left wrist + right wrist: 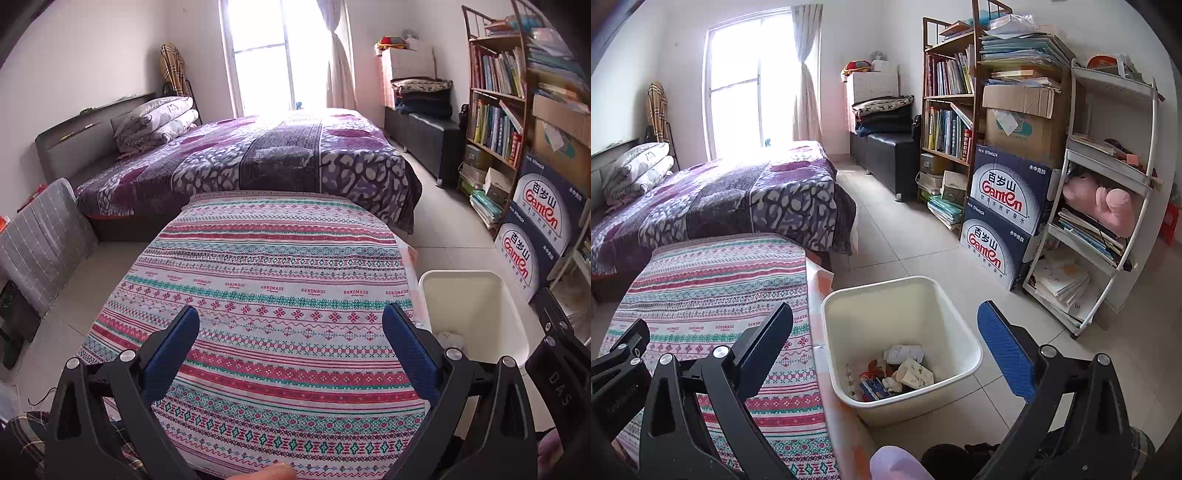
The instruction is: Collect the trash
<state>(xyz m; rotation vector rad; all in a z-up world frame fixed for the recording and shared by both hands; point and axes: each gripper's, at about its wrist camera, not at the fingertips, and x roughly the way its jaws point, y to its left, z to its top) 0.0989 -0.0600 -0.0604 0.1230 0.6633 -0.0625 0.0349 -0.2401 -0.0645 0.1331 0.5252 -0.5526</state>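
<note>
Both hand-held grippers, left (290, 341) and right (885, 339), were held wide open and empty, trash (897, 371) was seen inside the bin (960, 317) right of the tabletop (273, 266), and the lightweight bin could be tipped if knocked.

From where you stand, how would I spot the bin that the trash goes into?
Find the table with the striped patterned cloth at the foot of the purple bed. On the tiled floor just right of it stands the cream plastic bin, with crumpled paper and wrappers inside. It is the only open-topped container; the blue Ganten boxes behind are sealed.
</note>
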